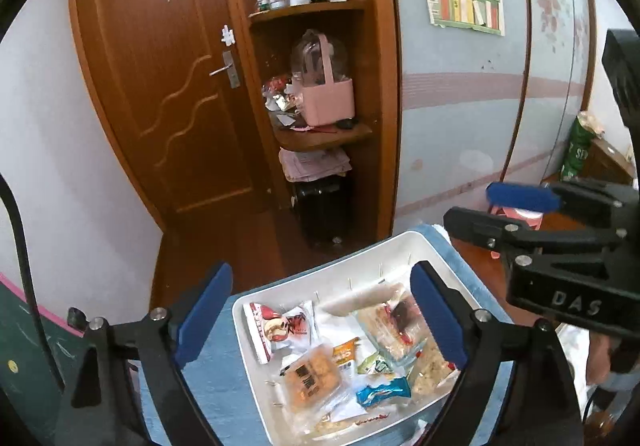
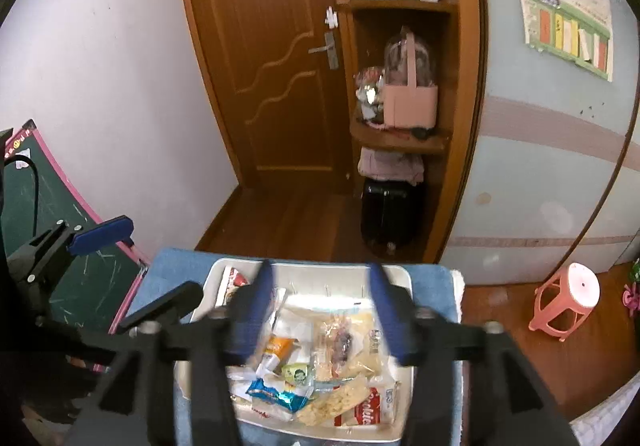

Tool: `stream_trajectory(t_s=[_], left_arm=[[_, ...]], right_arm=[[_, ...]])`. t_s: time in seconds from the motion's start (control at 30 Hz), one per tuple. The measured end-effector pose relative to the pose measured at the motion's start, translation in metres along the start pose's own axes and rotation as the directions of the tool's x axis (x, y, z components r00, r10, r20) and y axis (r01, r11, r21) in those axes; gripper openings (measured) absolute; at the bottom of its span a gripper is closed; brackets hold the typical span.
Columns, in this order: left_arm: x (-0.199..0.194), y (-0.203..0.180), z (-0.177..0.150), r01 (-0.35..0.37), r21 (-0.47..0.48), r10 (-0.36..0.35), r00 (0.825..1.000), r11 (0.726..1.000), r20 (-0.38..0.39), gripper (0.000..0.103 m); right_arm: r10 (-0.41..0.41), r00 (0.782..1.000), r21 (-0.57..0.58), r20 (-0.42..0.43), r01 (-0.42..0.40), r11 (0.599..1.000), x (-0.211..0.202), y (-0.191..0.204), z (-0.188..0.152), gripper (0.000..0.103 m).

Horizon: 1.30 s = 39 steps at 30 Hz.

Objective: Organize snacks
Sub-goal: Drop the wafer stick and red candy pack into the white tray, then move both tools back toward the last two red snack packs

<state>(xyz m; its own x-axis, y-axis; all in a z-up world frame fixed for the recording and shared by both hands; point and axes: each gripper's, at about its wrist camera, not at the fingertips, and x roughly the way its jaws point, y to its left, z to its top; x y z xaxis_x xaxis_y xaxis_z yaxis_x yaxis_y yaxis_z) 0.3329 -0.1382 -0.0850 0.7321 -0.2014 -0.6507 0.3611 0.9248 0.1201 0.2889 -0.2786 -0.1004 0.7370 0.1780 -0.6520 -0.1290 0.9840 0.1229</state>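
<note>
the snack packets [image 1: 332, 362] are seen heaped unsorted in the white tray [image 1: 362, 254], nothing is gripped, and both the left gripper [image 1: 320, 322] and right gripper [image 2: 322, 314] are held open above it.

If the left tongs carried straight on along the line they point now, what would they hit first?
Most likely the snack packets in the white tray. The left tongs stand open and empty, angled down over it, with the orange biscuit pack roughly between the fingers. Depth is unclear, so which packet comes first is uncertain.
</note>
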Motion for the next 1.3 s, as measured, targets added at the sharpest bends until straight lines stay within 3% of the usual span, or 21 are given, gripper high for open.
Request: stream_trajectory(t_s=[0.43, 0.63, 1.0, 1.13, 1.3], left_arm=[[-0.03, -0.008, -0.01, 0.016, 0.007, -0.016, 1.0, 1.0, 0.022, 0.091], [-0.044, -0.019, -0.03, 0.036, 0.032, -0.036, 0.999, 0.999, 0.012, 0.091], [-0.041, -0.044, -0.112, 0.136, 0.065, -0.126, 0.982, 0.989, -0.138, 0.091], [-0.029, -0.049, -0.145, 0.171, 0.03, -0.16, 0.96, 0.985, -0.229, 0.091], [-0.013, -0.061, -0.181, 0.168, 0.027, -0.152, 0.941, 0.985, -0.302, 0.091]], right_arm=[[-0.005, 1.0, 0.012, 0.029, 0.004, 1.0, -0.029, -0.006, -0.01, 0.059], [-0.023, 0.999, 0.024, 0.022, 0.023, 0.999, -0.042, -0.006, -0.029, 0.059], [-0.05, 0.993, 0.125, -0.104, 0.063, 0.99, -0.039, -0.028, -0.1, 0.059], [-0.051, 0.985, 0.152, -0.167, 0.077, 0.985, -0.031, -0.037, -0.126, 0.059], [-0.049, 0.967, 0.169, -0.251, 0.094, 0.981, -0.017, -0.048, -0.158, 0.059]])
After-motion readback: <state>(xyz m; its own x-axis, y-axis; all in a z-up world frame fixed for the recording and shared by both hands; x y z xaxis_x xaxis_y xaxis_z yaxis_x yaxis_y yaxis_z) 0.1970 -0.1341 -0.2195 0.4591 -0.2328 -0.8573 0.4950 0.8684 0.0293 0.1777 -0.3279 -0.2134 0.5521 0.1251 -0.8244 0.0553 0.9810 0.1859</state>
